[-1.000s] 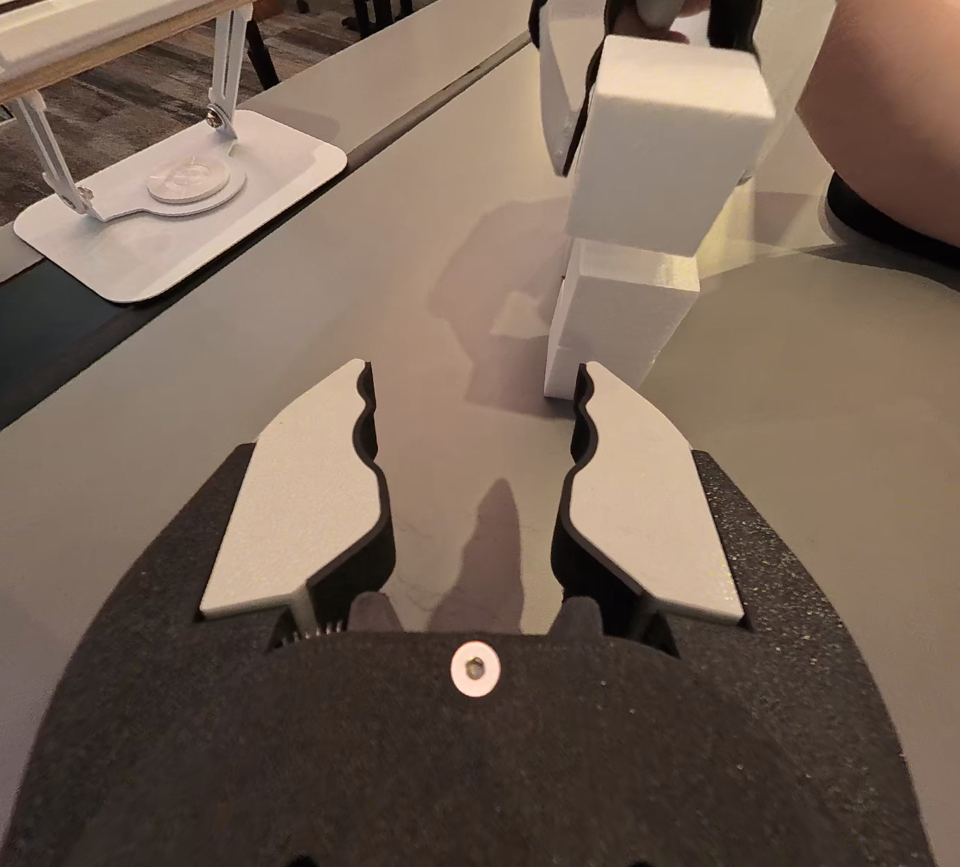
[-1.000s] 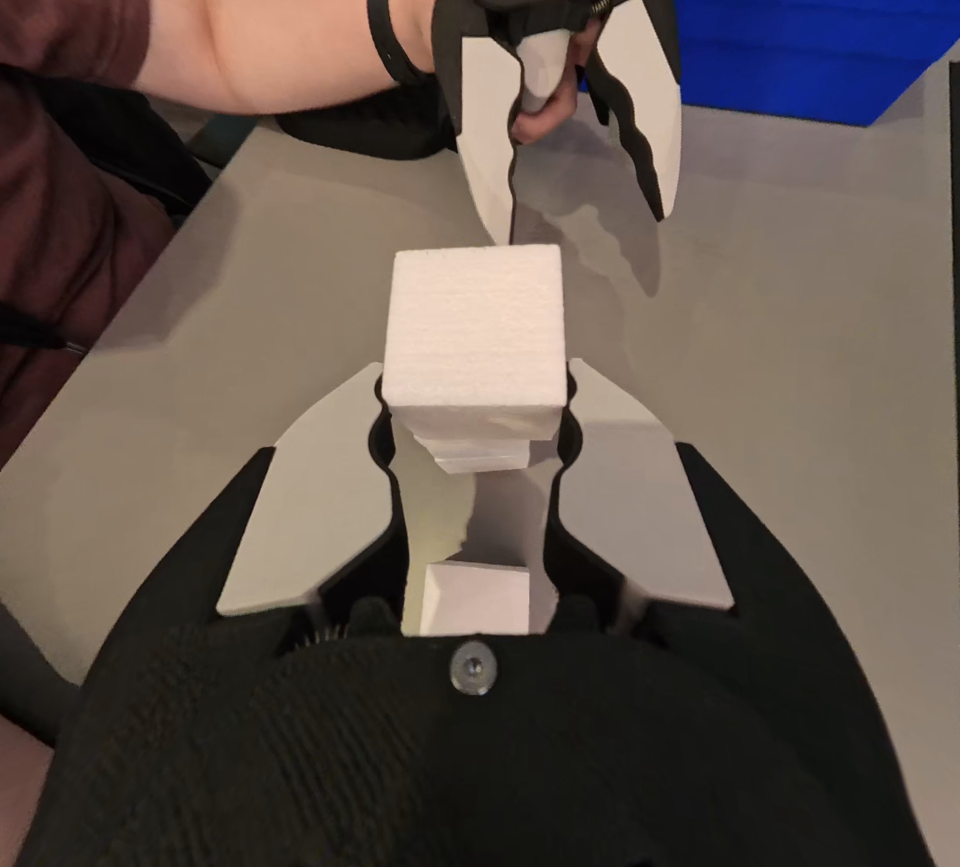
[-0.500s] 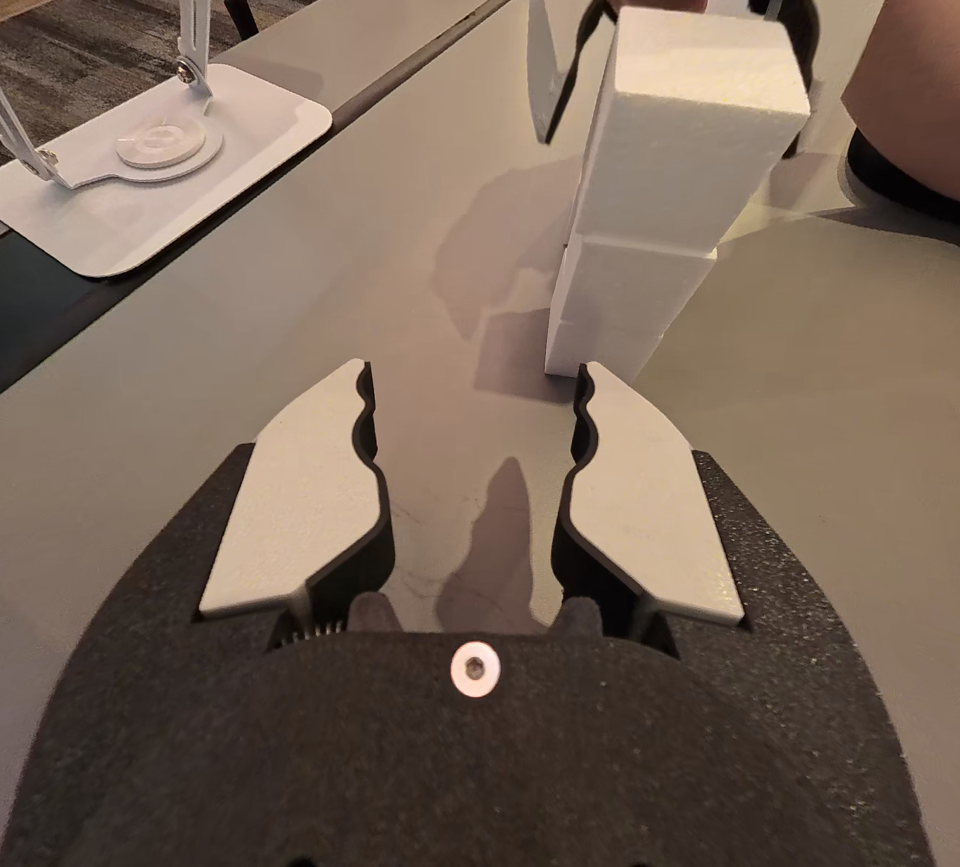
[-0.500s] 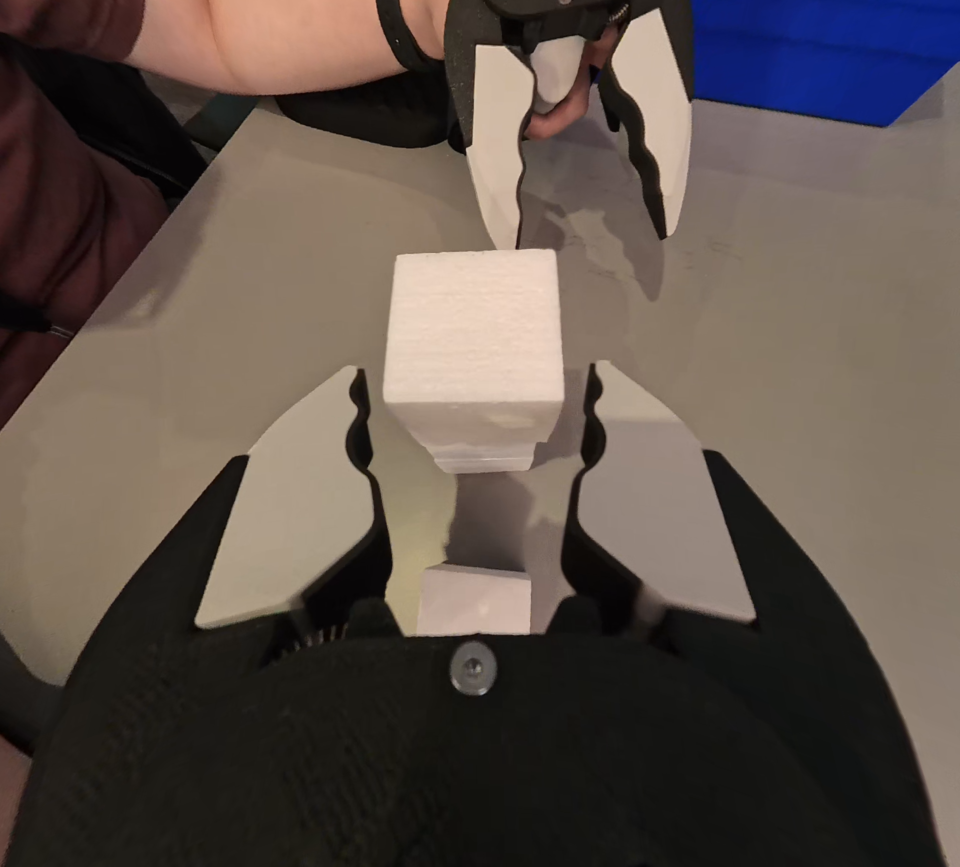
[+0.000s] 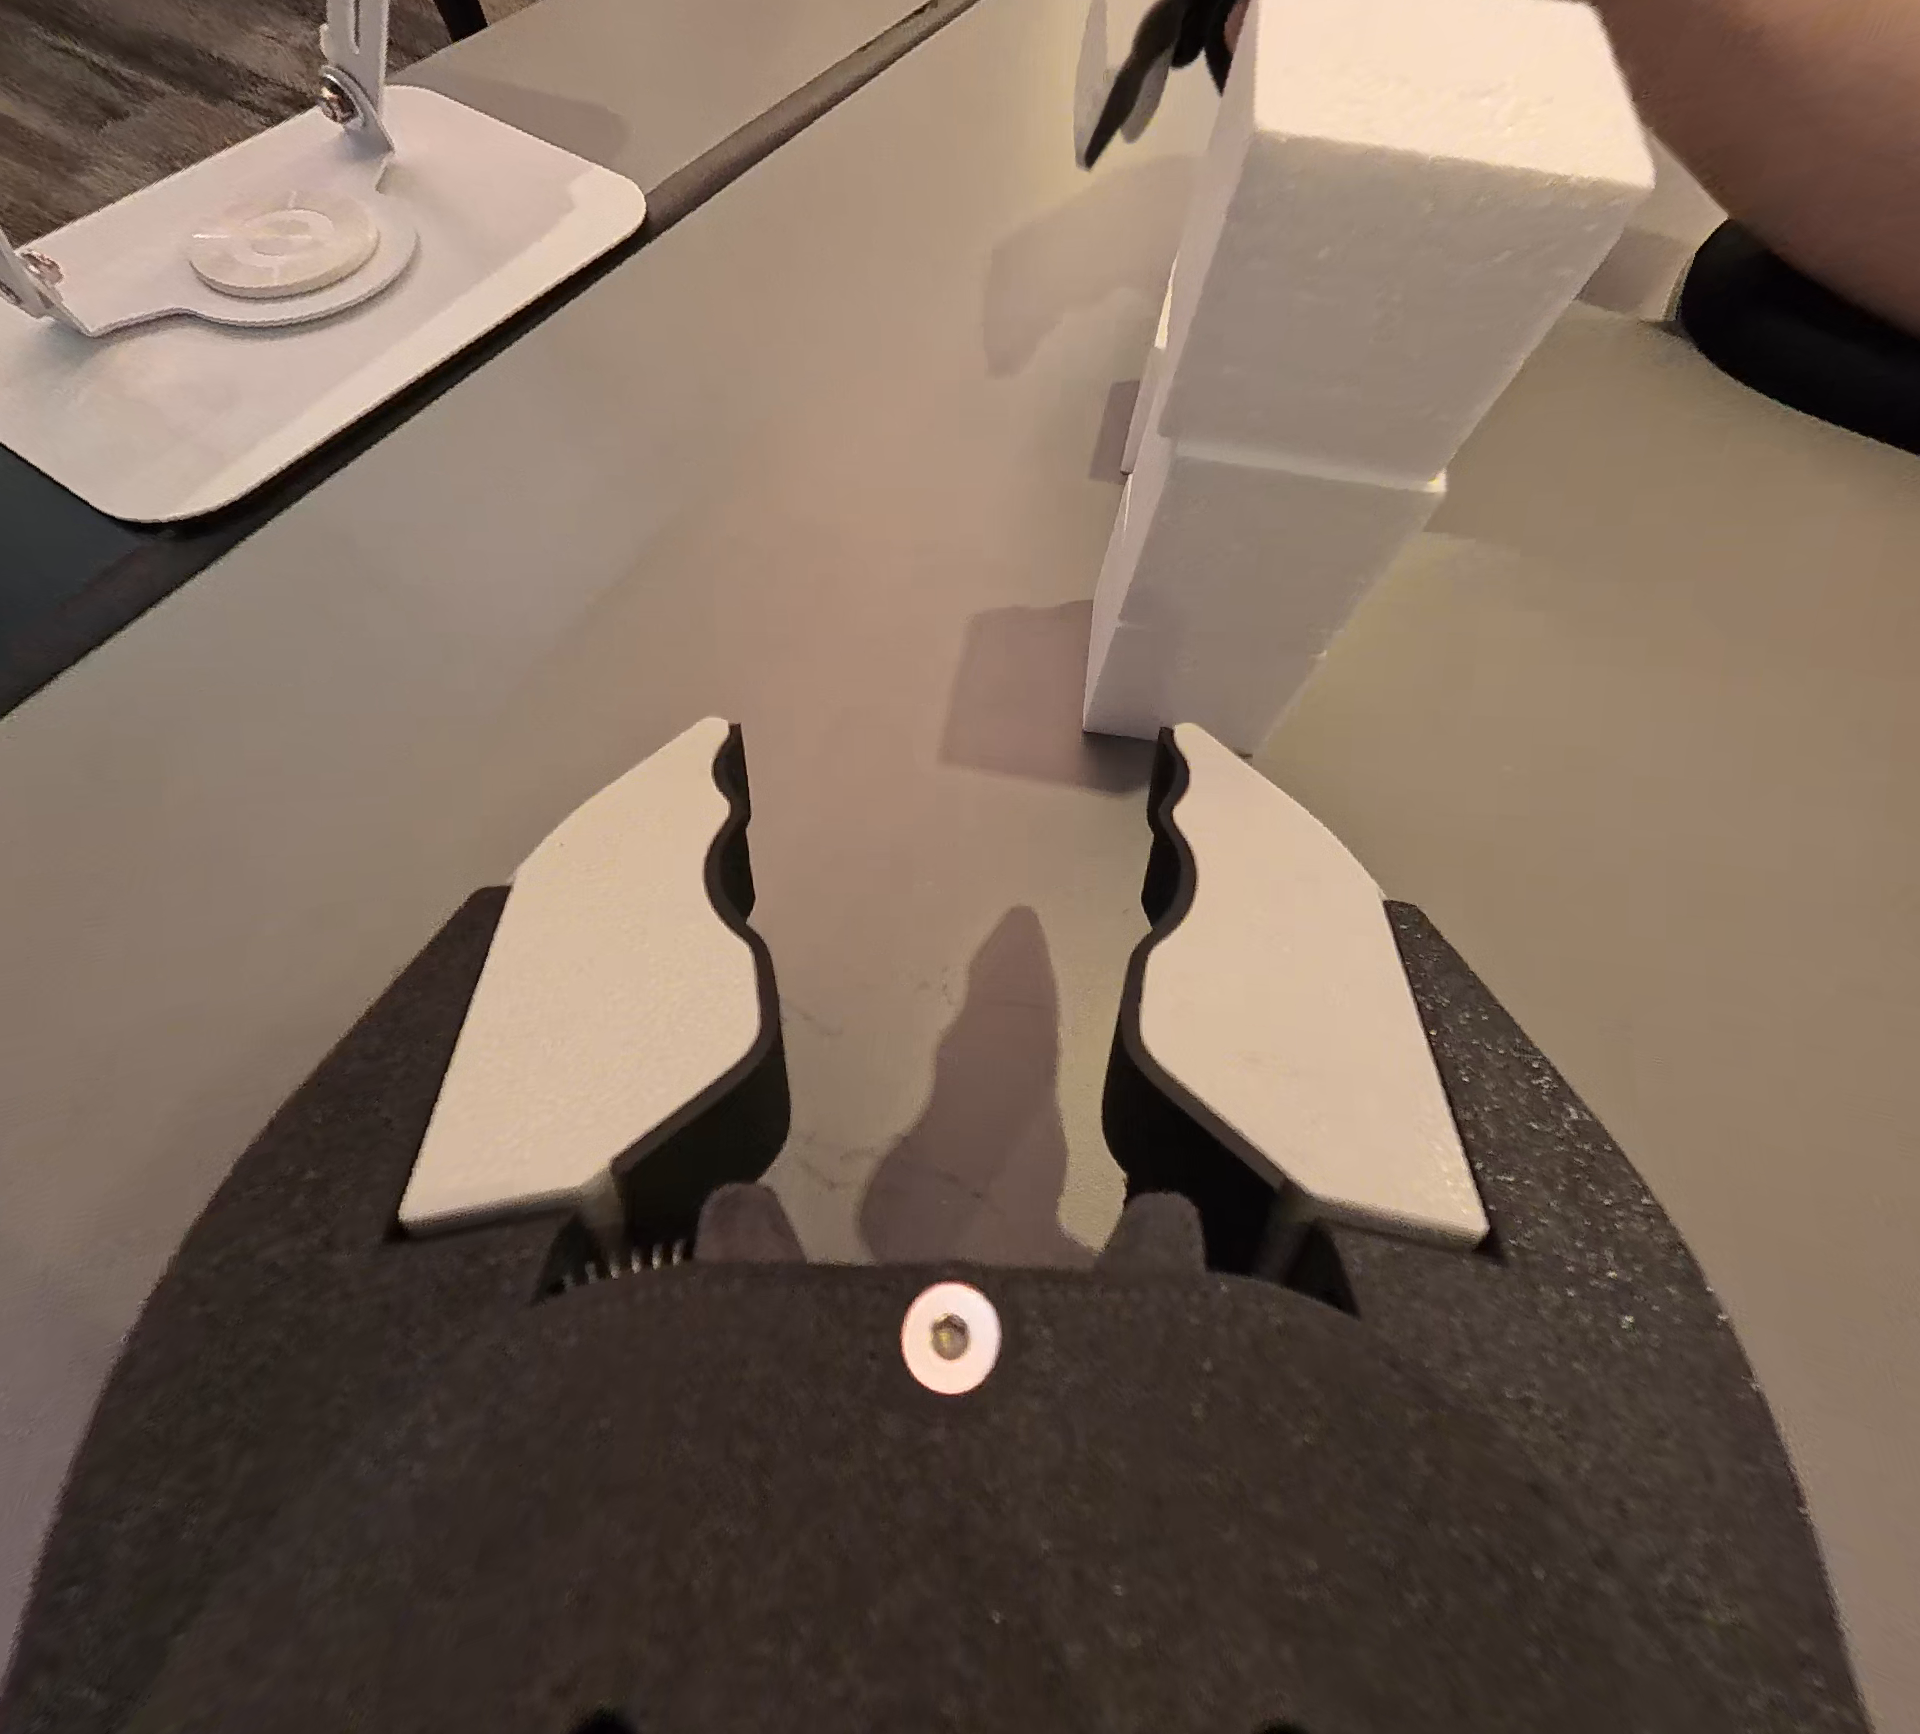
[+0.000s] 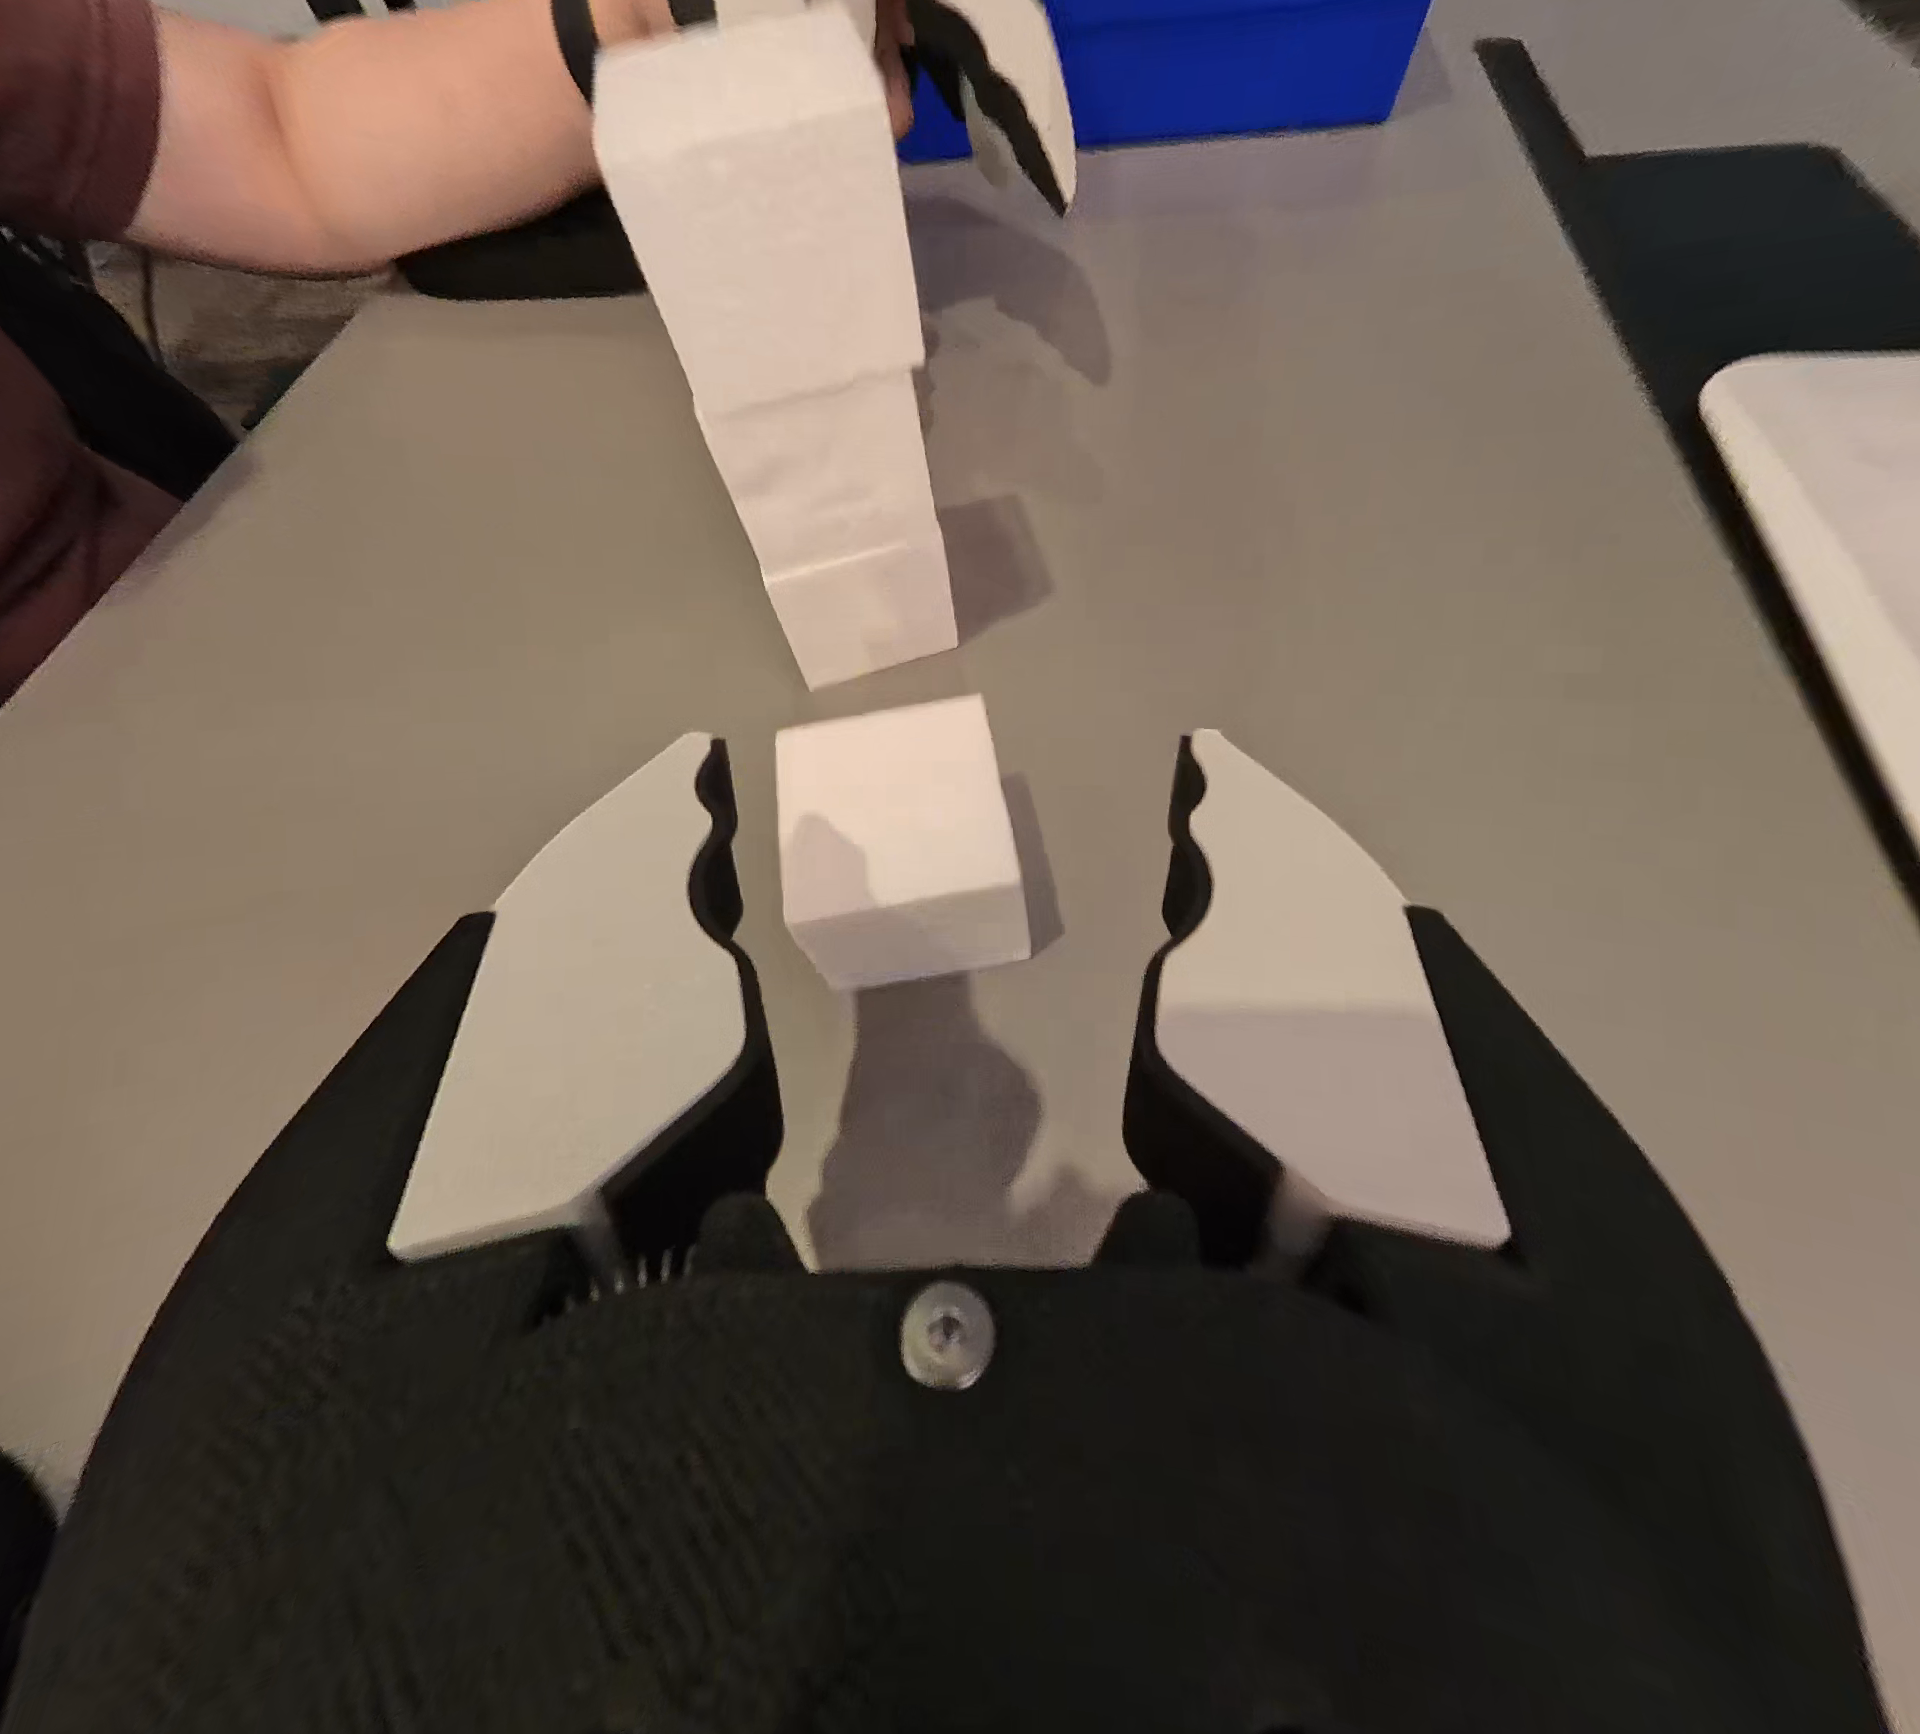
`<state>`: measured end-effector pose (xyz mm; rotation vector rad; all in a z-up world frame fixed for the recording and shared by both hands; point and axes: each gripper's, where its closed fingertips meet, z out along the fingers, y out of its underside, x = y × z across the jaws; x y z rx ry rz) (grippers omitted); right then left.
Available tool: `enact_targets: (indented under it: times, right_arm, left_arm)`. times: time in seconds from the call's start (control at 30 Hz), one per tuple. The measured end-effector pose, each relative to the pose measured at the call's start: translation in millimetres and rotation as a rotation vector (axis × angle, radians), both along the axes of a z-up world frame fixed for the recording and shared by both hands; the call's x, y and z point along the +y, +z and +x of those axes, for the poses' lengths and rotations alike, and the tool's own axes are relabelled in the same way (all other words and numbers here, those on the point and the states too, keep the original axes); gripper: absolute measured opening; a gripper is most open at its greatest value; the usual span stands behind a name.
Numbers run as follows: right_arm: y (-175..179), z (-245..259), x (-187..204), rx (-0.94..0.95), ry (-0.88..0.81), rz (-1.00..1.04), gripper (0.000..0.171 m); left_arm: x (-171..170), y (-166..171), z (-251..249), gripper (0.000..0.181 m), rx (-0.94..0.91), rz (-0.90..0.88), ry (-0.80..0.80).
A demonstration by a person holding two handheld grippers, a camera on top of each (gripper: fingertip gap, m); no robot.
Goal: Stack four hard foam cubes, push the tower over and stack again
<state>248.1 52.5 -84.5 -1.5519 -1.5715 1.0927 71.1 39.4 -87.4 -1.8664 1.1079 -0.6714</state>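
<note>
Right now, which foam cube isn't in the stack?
The loose cube lying on the table between the right gripper fingers; the other three form the tower.

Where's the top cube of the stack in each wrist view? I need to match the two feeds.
Left wrist view: top cube sits upper right, a corner edge facing the camera.
Right wrist view: top cube sits upper left of centre, slightly blurred.
Shared landmark: the three-cube stack it crowns, standing on the grey table.
</note>
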Motion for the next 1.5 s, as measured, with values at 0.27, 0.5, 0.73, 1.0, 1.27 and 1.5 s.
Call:
enact_targets:
  times: [0.27,0.5,0.73,1.0,1.27,1.5]
  right_arm:
    - [-36,3,-2,-0.145,0.013,0.013,0.085]
    - [-49,-5,-3,-0.195,0.020,0.036,0.083]
    - [-57,-7,-10,-0.228,0.059,-0.006,0.062]
    - [-11,2,-7,-0.123,-0.008,-0.028,0.061]
    - [121,-32,-24,0.119,-0.067,0.050,0.061]
    - [128,-83,-42,-0.042,0.047,0.040,0.062]
  left_arm:
    - [4,-6,-5,0.078,0.033,0.000,0.025]
    - [2,-5,-3,0.075,0.020,-0.005,0.017]
    - [0,-4,-1,0.075,0.026,0.001,0.010]
    - [4,1,-7,0.075,0.003,-0.003,0.026]
    - [6,12,-11,0.073,-0.068,-0.021,0.040]
    - [2,9,-9,0.073,-0.048,-0.023,0.023]
